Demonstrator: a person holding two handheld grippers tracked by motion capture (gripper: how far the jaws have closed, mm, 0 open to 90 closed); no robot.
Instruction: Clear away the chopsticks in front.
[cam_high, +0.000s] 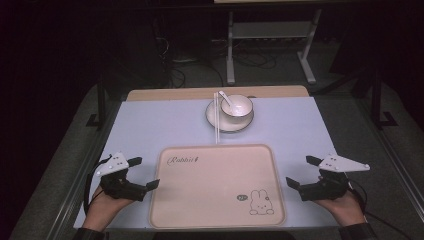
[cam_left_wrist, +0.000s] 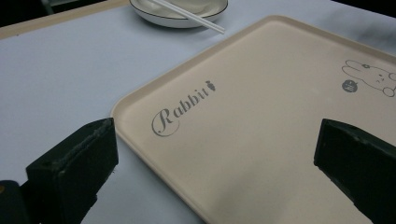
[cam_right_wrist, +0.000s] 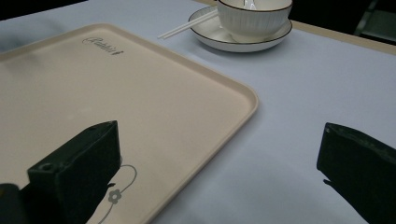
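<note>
A beige tray (cam_high: 210, 200) printed with "Rabbit" and a small rabbit drawing lies flat at the table's near middle, with nothing on it. Beyond it a white bowl (cam_high: 237, 105) with a white spoon (cam_high: 226, 99) in it stands on a dark-rimmed saucer (cam_high: 215, 120). White chopsticks (cam_high: 216, 120) rest across the saucer's left side and reach toward the tray. My left gripper (cam_high: 145, 172) hovers open beside the tray's left edge, its jaws straddling the tray's corner (cam_left_wrist: 140, 100). At the tray's right edge my right gripper (cam_high: 301, 171) stands open, holding nothing.
A pale blue mat (cam_high: 150, 125) covers the table, with a wooden strip (cam_high: 165, 93) along the far edge. Behind the table stand a metal frame (cam_high: 270, 45) and cables on a dark floor. Bare mat lies on both sides of the saucer.
</note>
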